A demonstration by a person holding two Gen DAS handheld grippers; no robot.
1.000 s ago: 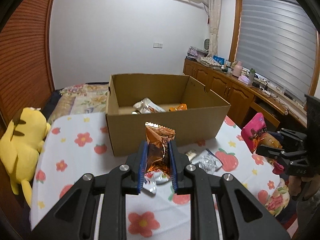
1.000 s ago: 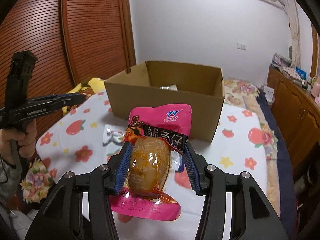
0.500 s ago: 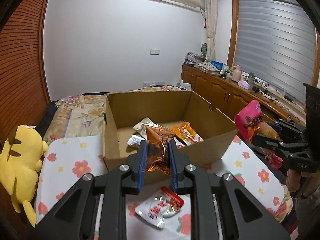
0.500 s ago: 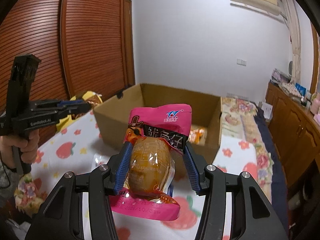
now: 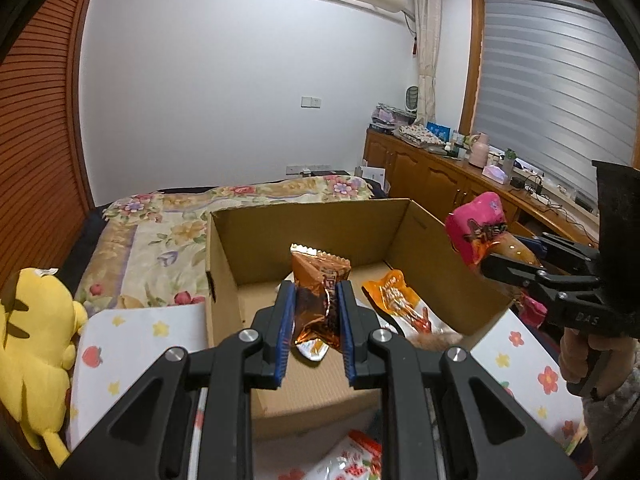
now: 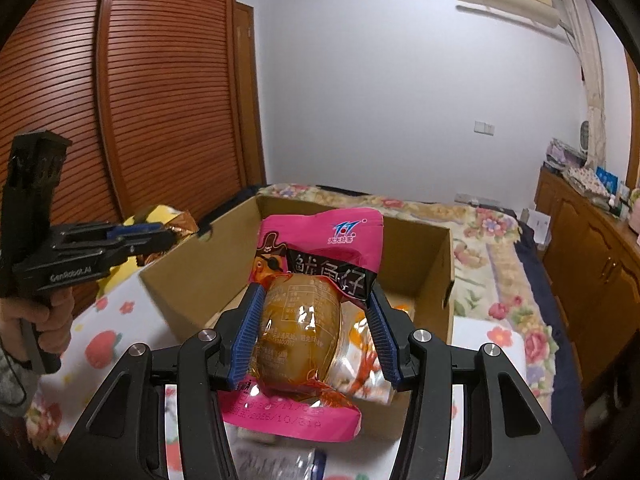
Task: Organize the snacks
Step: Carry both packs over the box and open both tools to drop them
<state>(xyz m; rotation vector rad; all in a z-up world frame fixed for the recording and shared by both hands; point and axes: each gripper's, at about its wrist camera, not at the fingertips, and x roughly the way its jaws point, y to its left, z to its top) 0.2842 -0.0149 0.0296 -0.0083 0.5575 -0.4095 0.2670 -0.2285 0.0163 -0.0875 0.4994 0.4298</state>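
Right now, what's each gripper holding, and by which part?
Left gripper: copper-orange foil packet, pinched across its lower middle. Right gripper: pink pouch, clamped on both sides of its bulging clear window. Both above the cardboard box.

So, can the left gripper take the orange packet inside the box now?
Probably not: the left gripper is already shut on a copper snack packet. The cardboard box is open above the orange packet.

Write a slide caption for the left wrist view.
Left hand-held gripper holds an orange snack packet over the open cardboard box; right hand-held gripper brings a pink pouch.
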